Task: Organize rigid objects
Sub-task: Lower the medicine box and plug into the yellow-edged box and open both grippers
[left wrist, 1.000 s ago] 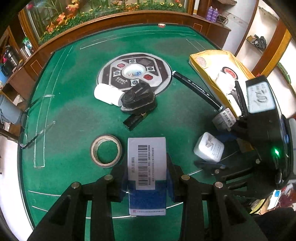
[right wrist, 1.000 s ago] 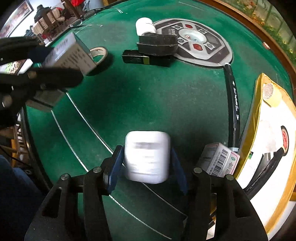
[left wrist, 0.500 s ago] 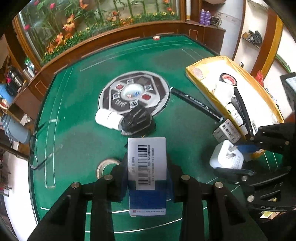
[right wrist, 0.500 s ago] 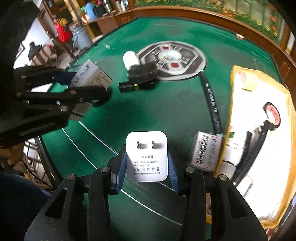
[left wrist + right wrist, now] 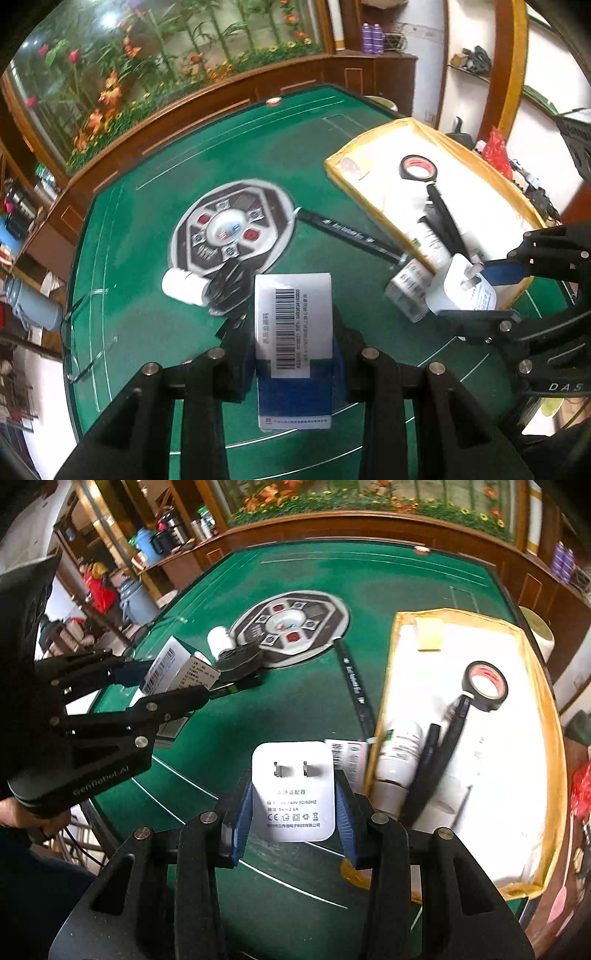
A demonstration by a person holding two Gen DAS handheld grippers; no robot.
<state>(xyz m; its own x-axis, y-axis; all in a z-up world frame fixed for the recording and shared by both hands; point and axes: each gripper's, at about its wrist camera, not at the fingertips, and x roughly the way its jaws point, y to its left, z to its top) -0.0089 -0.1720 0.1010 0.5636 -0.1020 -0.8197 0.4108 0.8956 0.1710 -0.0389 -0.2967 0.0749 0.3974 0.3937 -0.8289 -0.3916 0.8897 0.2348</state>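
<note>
My left gripper point(image 5: 293, 347) is shut on a blue-and-white barcoded box point(image 5: 293, 325), held above the green table point(image 5: 155, 229). The same box point(image 5: 173, 668) and the left gripper point(image 5: 162, 683) show at the left of the right wrist view. Between the blue pads of my right gripper point(image 5: 293, 812) sits a white plug adapter point(image 5: 293, 794), prongs up; the gripper is shut on it. In the left wrist view the right gripper point(image 5: 480, 291) carries the adapter point(image 5: 458, 291) close to the near corner of the yellow-rimmed tray point(image 5: 373, 206).
In the tray point(image 5: 535, 686) lie a black tape roll point(image 5: 485, 681), a white bottle point(image 5: 399, 753) and a black cable. On the felt are a small barcoded box point(image 5: 408, 291), a black pen point(image 5: 347, 232), a round control panel point(image 5: 231, 229), a white roll point(image 5: 181, 288) and a black object beside it.
Both grippers have risen and shifted toward the tray with their loads. The right gripper lifted the adapter off the felt and rolled; the tan tape ring has dropped out of the left wrist view.
</note>
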